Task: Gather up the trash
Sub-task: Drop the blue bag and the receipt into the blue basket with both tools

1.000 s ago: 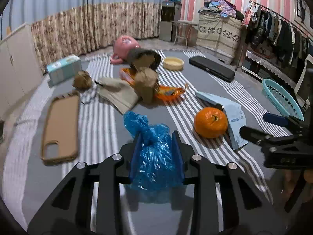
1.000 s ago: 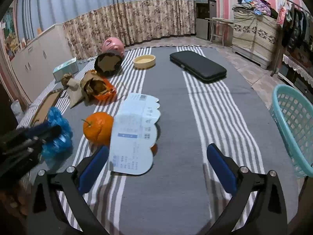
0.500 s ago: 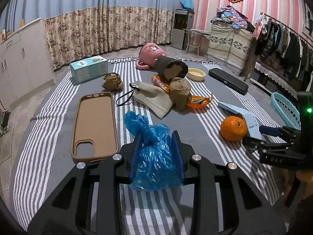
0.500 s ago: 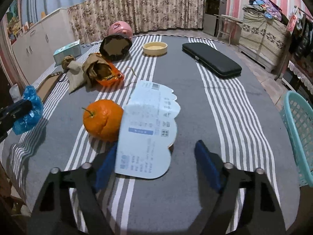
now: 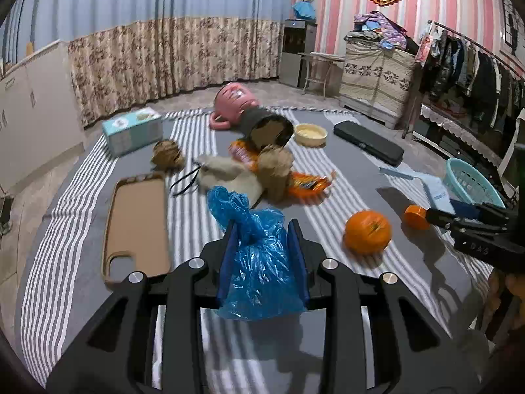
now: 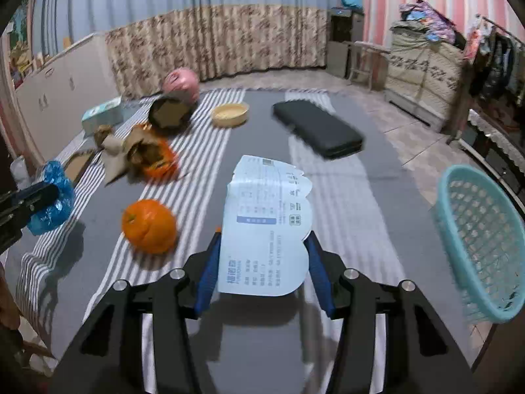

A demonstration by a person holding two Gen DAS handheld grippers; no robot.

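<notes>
Blue bag (image 5: pixel 259 262) hides left fingers' (image 5: pixel 227 262) grip; orange (image 6: pixel 149 226) blurred.

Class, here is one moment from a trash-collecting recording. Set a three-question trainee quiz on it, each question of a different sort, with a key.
1. True or false: the left gripper grips a crumpled blue plastic bag.
2. What does the right gripper hold? A) round orange fruit B) pale blue printed paper packet C) black flat case
3. Fill in: the turquoise plastic mesh basket stands to the right gripper's ____.

Key: 1 true; 2 B; 3 right.
</notes>
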